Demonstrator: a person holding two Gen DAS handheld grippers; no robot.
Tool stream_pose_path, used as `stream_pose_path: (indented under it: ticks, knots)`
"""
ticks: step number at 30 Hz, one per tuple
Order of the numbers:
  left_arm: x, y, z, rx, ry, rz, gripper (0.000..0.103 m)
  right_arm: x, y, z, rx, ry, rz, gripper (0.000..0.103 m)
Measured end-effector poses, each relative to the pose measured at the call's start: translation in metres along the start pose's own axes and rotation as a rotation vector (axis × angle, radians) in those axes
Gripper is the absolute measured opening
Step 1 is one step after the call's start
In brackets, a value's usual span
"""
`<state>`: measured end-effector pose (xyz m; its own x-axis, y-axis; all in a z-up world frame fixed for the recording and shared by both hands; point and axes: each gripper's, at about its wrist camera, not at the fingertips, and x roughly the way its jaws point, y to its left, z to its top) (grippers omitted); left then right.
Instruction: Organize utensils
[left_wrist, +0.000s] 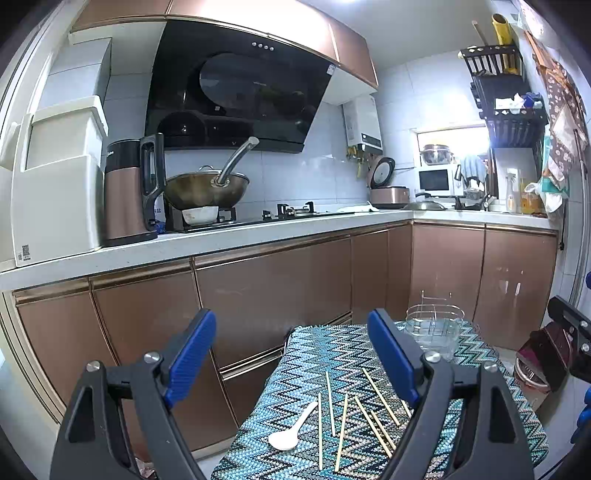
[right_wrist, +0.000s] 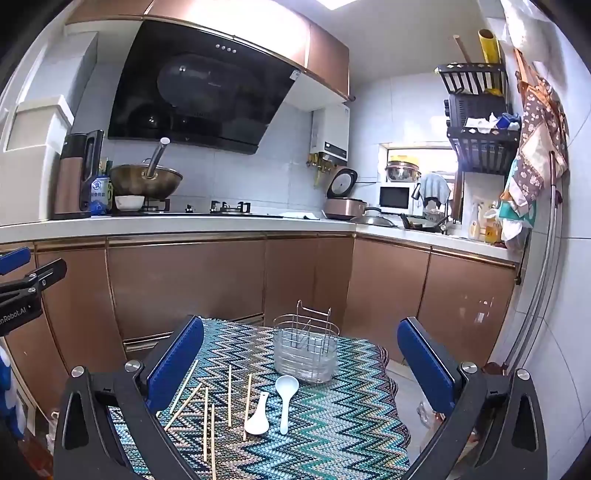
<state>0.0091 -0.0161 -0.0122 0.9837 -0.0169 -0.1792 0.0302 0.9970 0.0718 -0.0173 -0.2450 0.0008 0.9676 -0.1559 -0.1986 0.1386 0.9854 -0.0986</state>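
Observation:
A small table under a blue zigzag cloth (right_wrist: 351, 406) carries the utensils. Several wooden chopsticks (right_wrist: 229, 395) lie scattered on its left part. Two white spoons (right_wrist: 286, 395) (right_wrist: 258, 415) lie side by side near the middle. At the far edge stands a wire utensil holder (right_wrist: 304, 347) in a clear tray, nothing in it. My right gripper (right_wrist: 301, 324) hovers open before the table, nothing between its blue pads. My left gripper (left_wrist: 291, 321) is open too, above the near left corner, over one spoon (left_wrist: 291, 428) and the chopsticks (left_wrist: 330, 402). The holder (left_wrist: 436, 325) is beyond its right finger.
Brown kitchen cabinets (right_wrist: 184, 280) run behind and to the right of the table, with a wok (right_wrist: 146, 181), a kettle (left_wrist: 129, 192) and a rice cooker (right_wrist: 343, 206) on the counter. A gap of floor (right_wrist: 413, 387) lies right of the table.

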Motion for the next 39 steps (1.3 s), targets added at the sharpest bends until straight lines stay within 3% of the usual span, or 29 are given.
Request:
stream_pose_path:
  ticks: [26,39]
  knots:
    - [0.040,-0.008,-0.007,0.022,0.079,-0.067,0.083,0.030,-0.004,-0.011,-0.006,0.065,-0.053,0.103]
    - [0.072,-0.018,-0.005,0.012,0.097,-0.136,0.083,0.055,-0.014,-0.015,0.000,0.081,-0.082,0.103]
